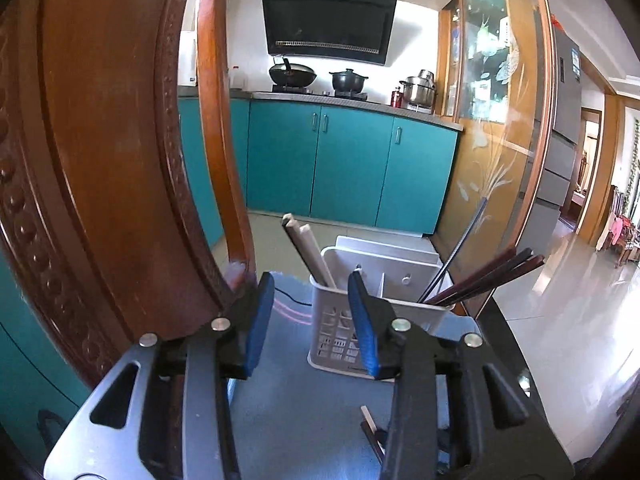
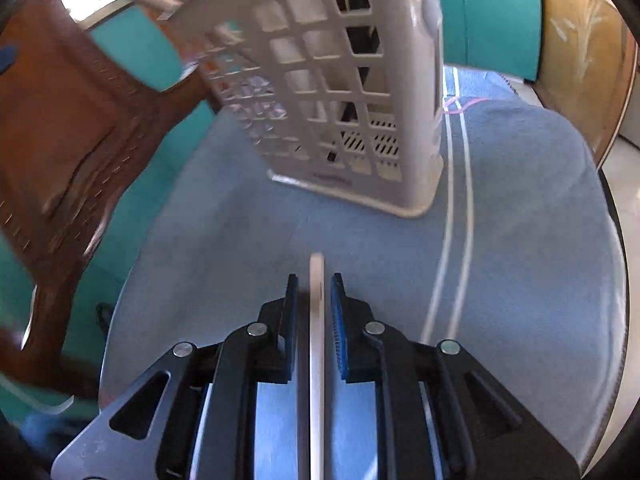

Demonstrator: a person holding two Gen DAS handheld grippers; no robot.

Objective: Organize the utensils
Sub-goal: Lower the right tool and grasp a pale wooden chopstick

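White slotted plastic utensil holder [image 2: 340, 92] stands on the blue-clothed surface [image 2: 360, 240]. Right tool [image 2: 314, 292] nearly closed around a pale chopstick [image 2: 317, 320]; left tool [image 1: 312, 316] apart, empty.

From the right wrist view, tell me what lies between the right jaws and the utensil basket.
Only bare blue cloth. The pale chopstick between the jaws stops short of the basket.

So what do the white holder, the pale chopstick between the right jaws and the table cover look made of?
Holder: moulded plastic by the look, matte white with a grid of cut-outs. Chopstick: pale, smooth and faintly shiny, so possibly bamboo, wood or plastic; blur leaves it open. Table cover: soft blue cloth with white stripes, draped over the edge.
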